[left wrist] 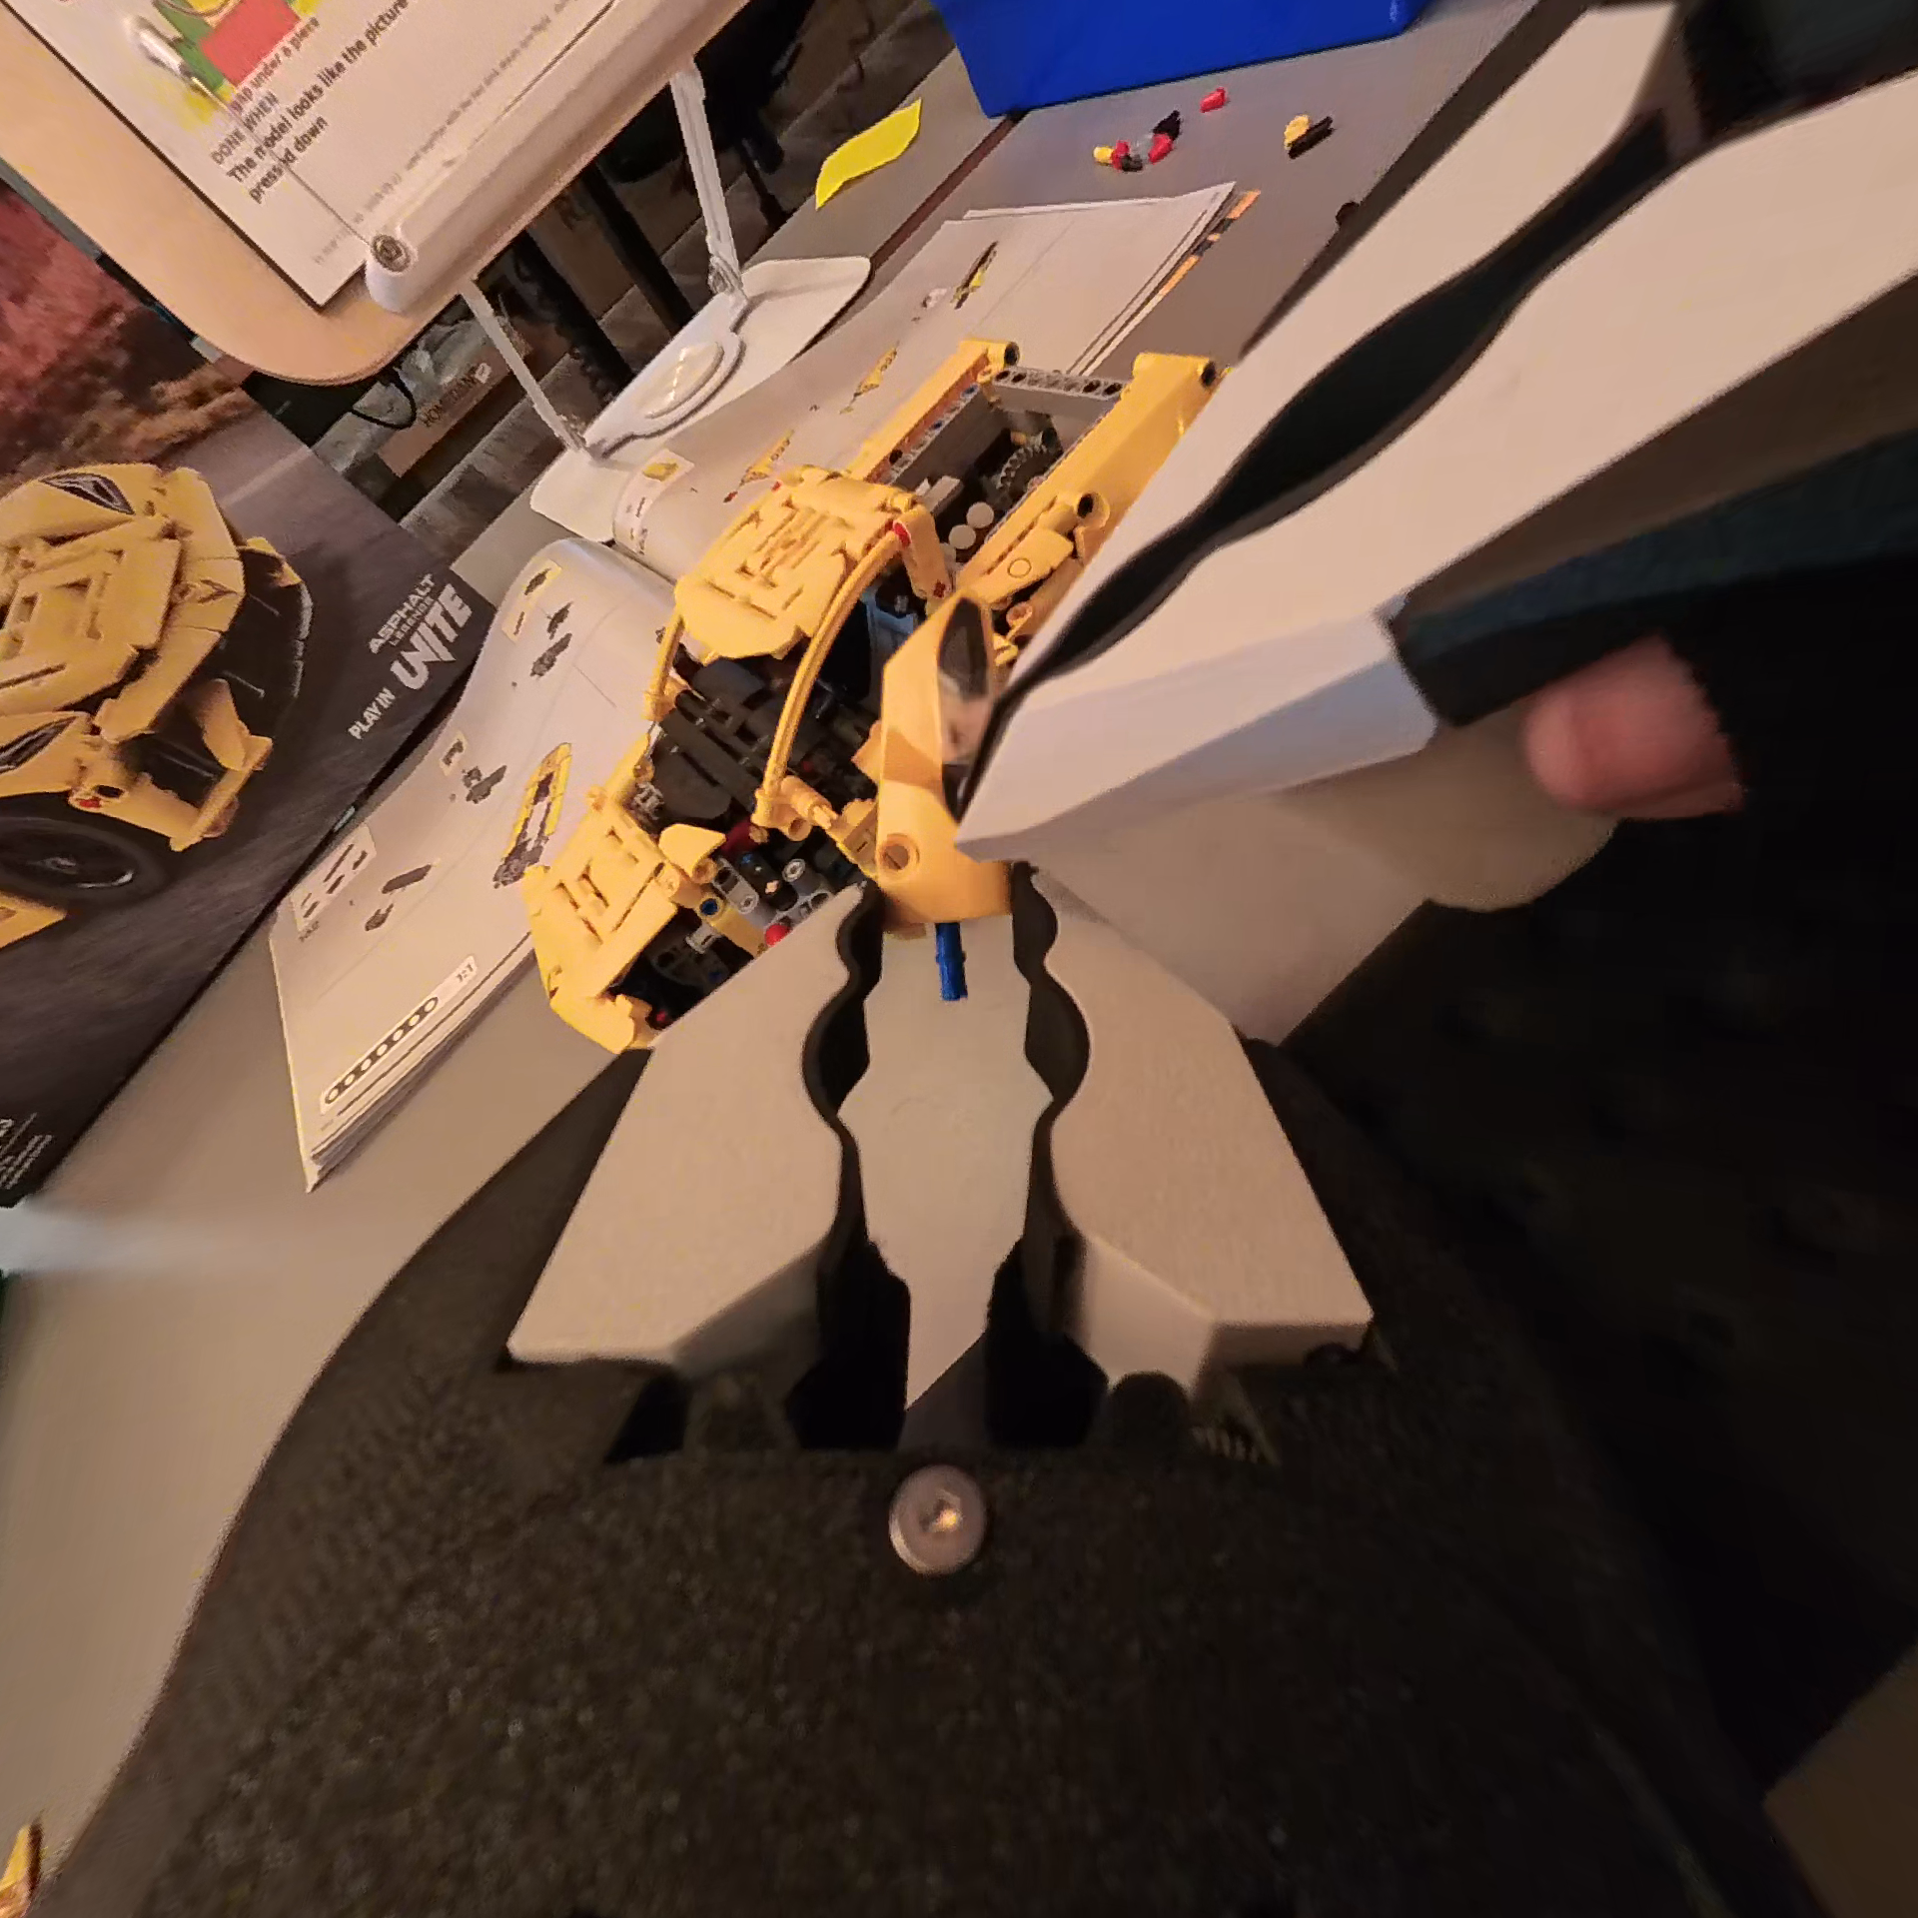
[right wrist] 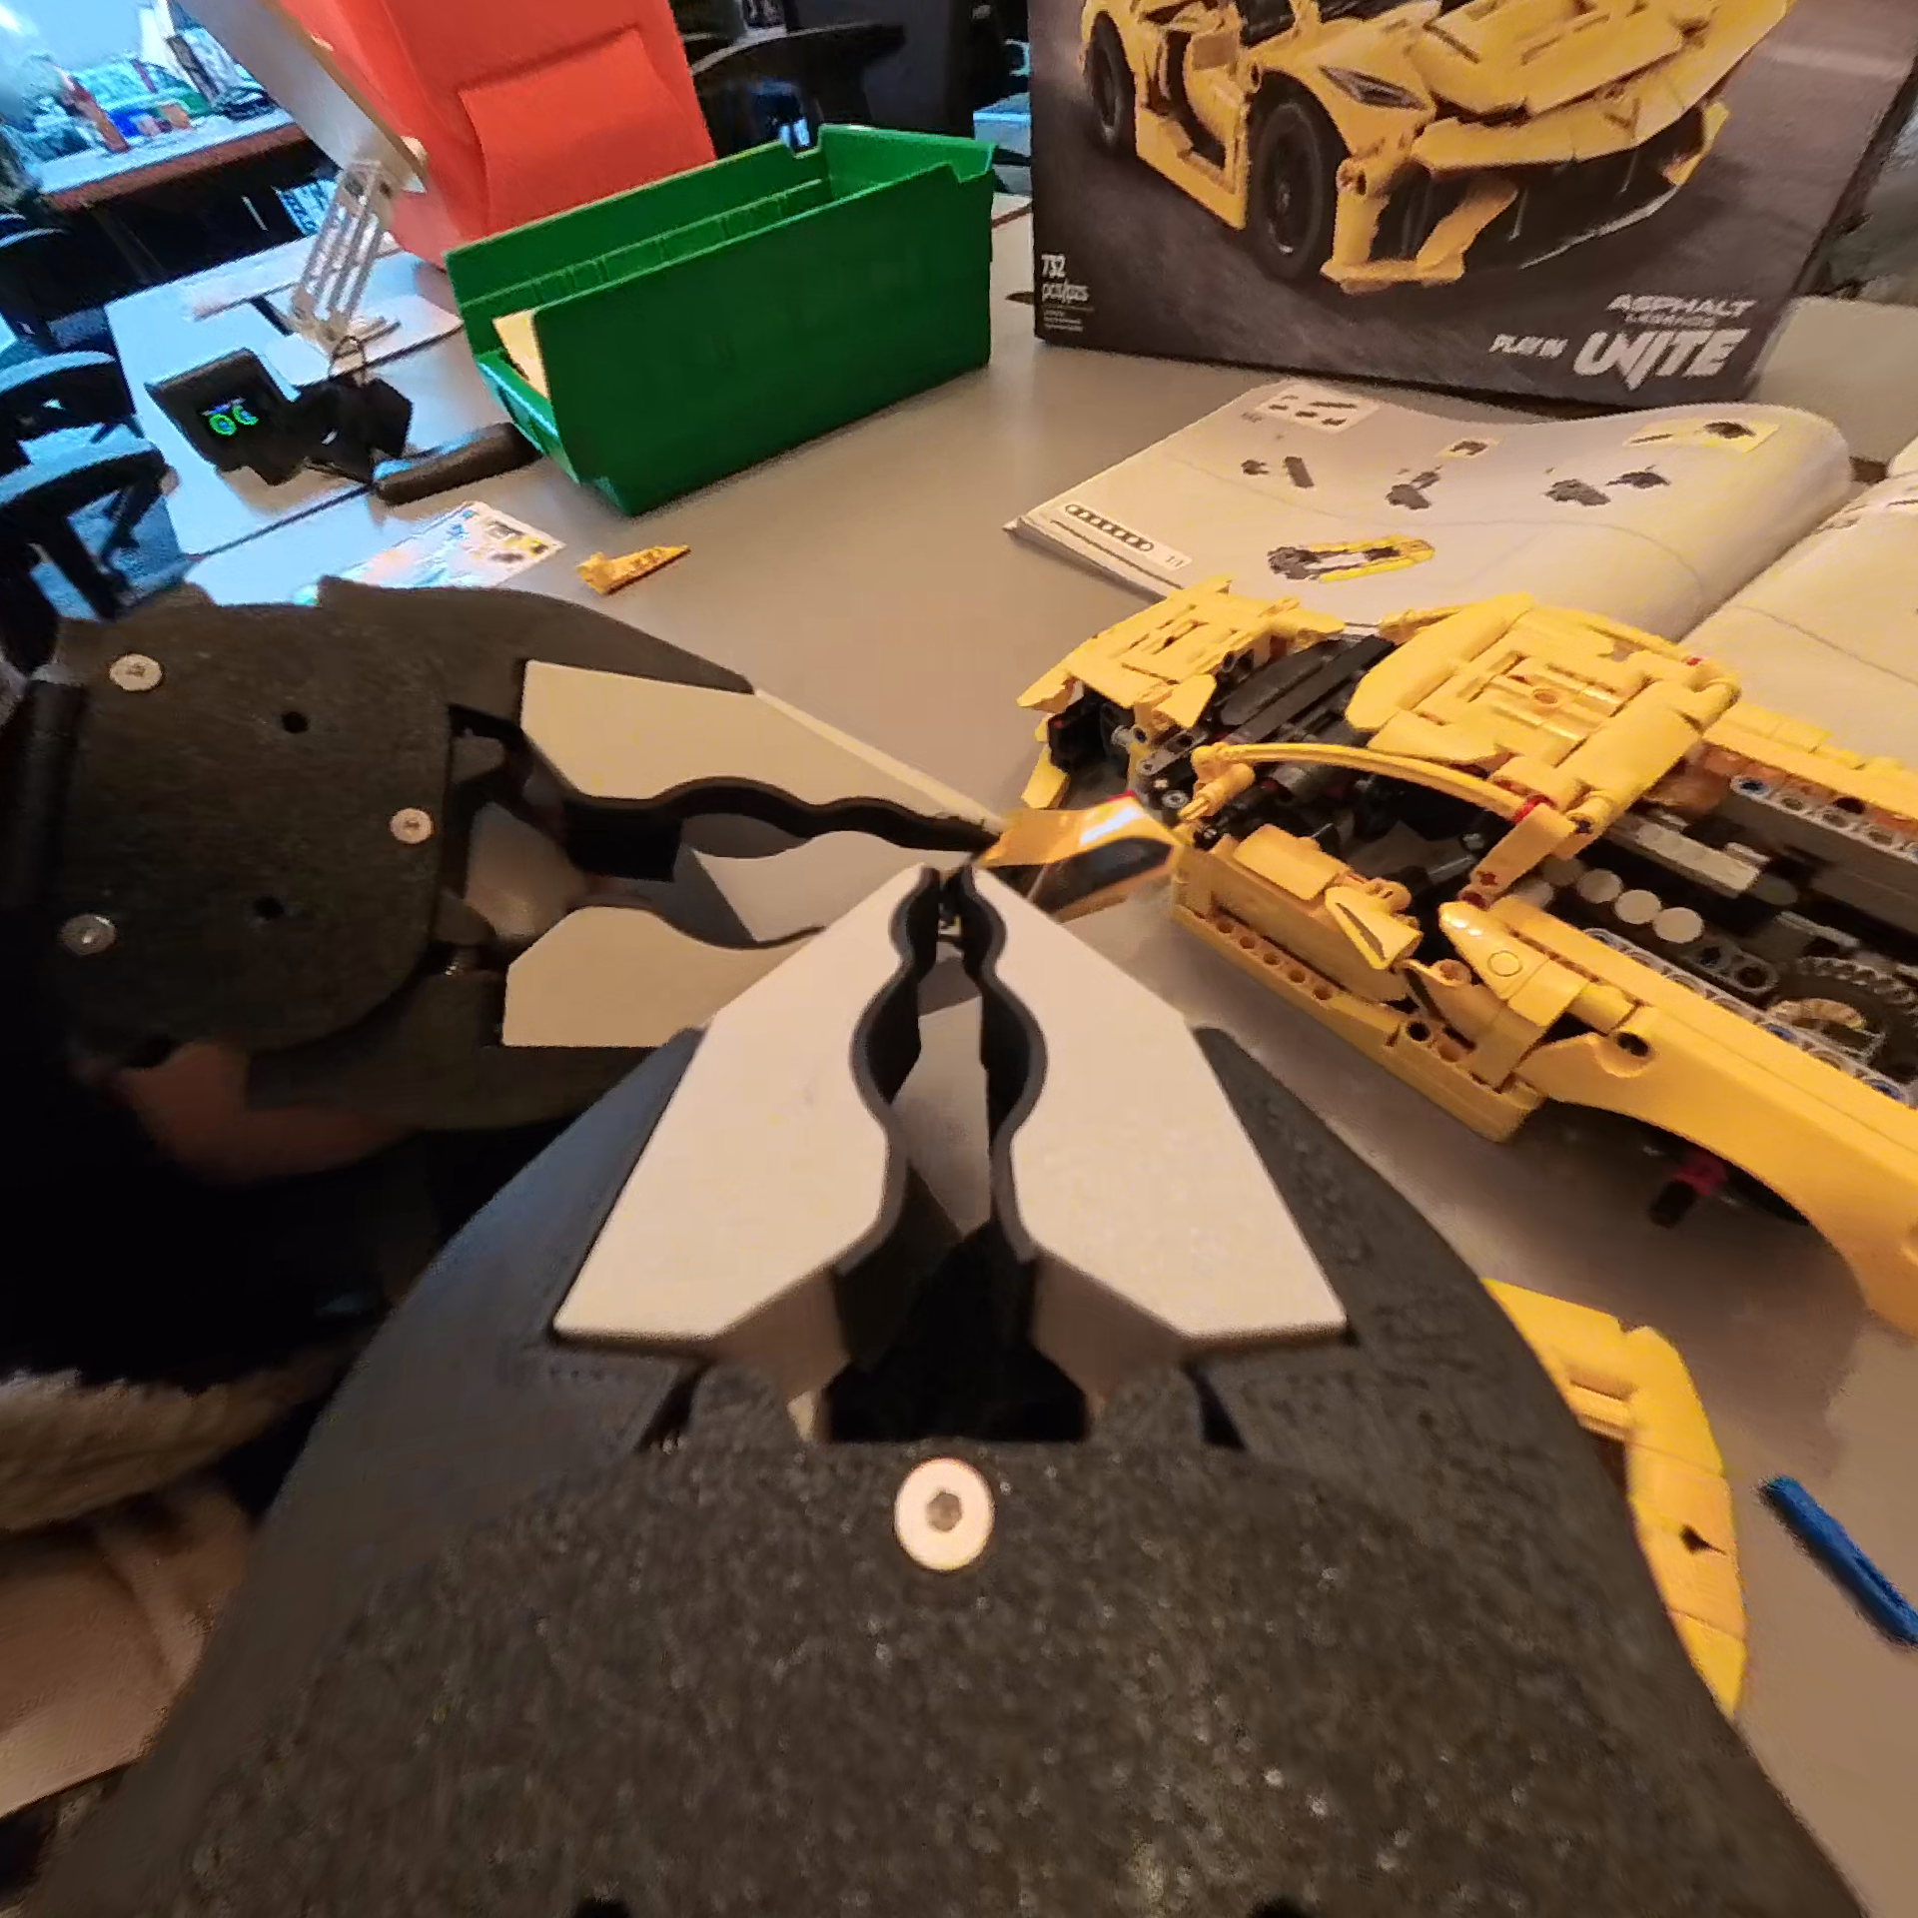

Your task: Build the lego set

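A partly built yellow lego car (left wrist: 747, 727) lies on the grey table, also in the right wrist view (right wrist: 1453, 830). Both grippers meet just in front of it on one yellow curved panel piece (left wrist: 929, 810) with a dark sticker (right wrist: 1090, 846). My left gripper (left wrist: 944, 893) is shut on the panel's lower end, where a blue pin (left wrist: 950, 960) sticks out between its fingers. It enters the right wrist view from the left (right wrist: 986, 828). My right gripper (right wrist: 952, 882) is shut on the panel's edge. It comes in from the upper right in the left wrist view (left wrist: 970, 789).
The open instruction booklet (right wrist: 1453, 488) and the set's box (right wrist: 1453, 187) lie behind the car. A green bin (right wrist: 747, 311) stands at the back left. A loose yellow panel assembly (right wrist: 1661, 1453) and a blue piece (right wrist: 1837, 1557) lie near right. Small loose pieces (left wrist: 1142, 145) lie by a blue bin (left wrist: 1142, 42). Only a small space, under 4 cm, lies between the two pairs of fingers. The left tips stand about 15 cm off the blue piece (right wrist: 1837, 1557).
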